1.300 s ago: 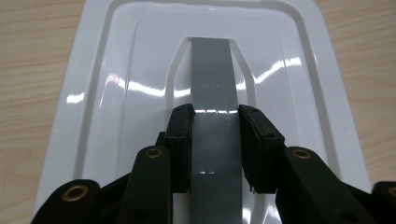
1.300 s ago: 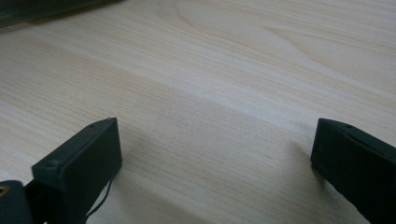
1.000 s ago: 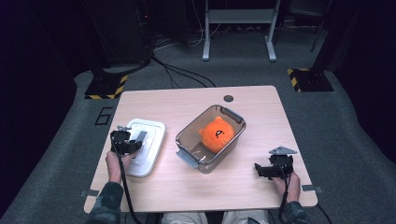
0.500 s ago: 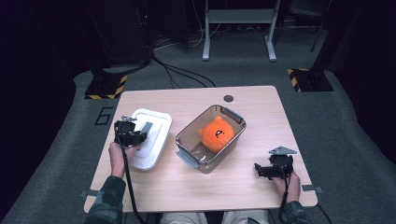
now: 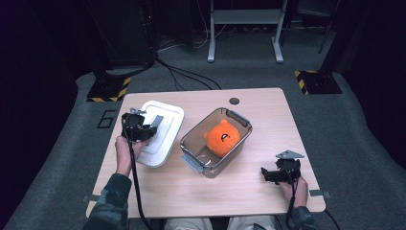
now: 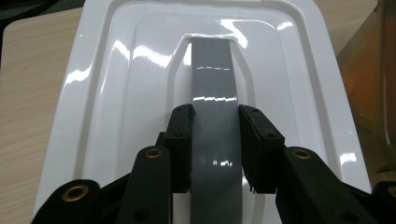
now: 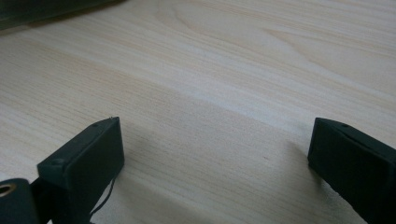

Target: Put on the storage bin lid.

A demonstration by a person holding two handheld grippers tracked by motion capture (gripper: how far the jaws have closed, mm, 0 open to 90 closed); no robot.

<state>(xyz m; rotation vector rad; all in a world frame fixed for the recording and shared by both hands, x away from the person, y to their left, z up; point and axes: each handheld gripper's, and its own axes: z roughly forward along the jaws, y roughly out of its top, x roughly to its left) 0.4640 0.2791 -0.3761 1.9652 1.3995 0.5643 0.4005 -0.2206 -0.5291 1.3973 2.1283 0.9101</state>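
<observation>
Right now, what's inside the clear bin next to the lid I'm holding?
An orange plush toy with a dark mark on it sits in the clear bin, toward its far end. The near part of the floor looks bare; whatever lies under the toy is covered.

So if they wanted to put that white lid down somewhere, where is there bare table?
Bare wood runs along the near edge of the table, between the left gripper and right gripper. The far right corner is open too. It is crowded where the lid sits beside the clear bin.
</observation>
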